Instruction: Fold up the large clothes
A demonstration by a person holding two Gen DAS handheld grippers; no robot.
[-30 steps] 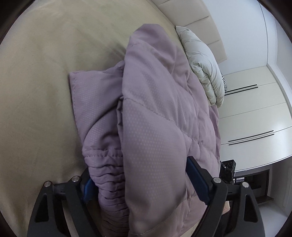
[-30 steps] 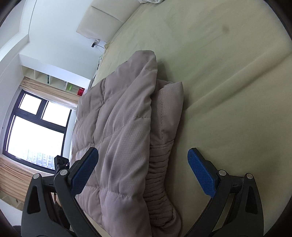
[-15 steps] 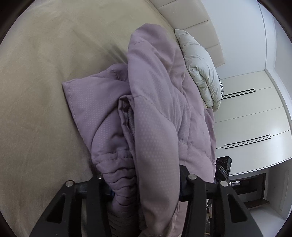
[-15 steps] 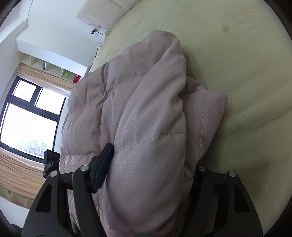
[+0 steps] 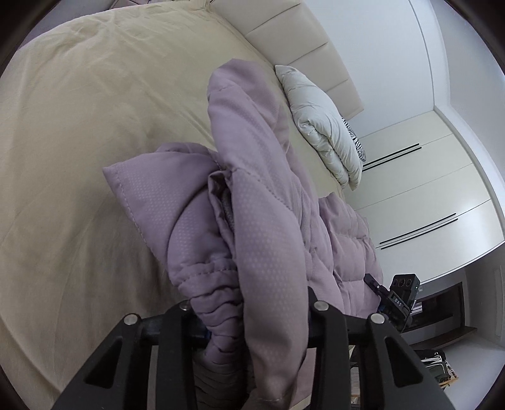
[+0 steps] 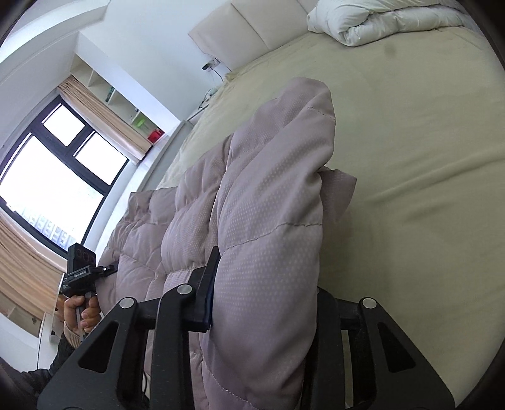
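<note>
Quilted puffer jacket bunched on bed, near edge raised. Left tool and right tool just closed, clenched on padded hem. Best lifted evenly, carried toward headboard, edges kept aligned, no sagging middle.

Matt quilted mauve jacket with dotted weave lies on smooth beige sheet.
</note>
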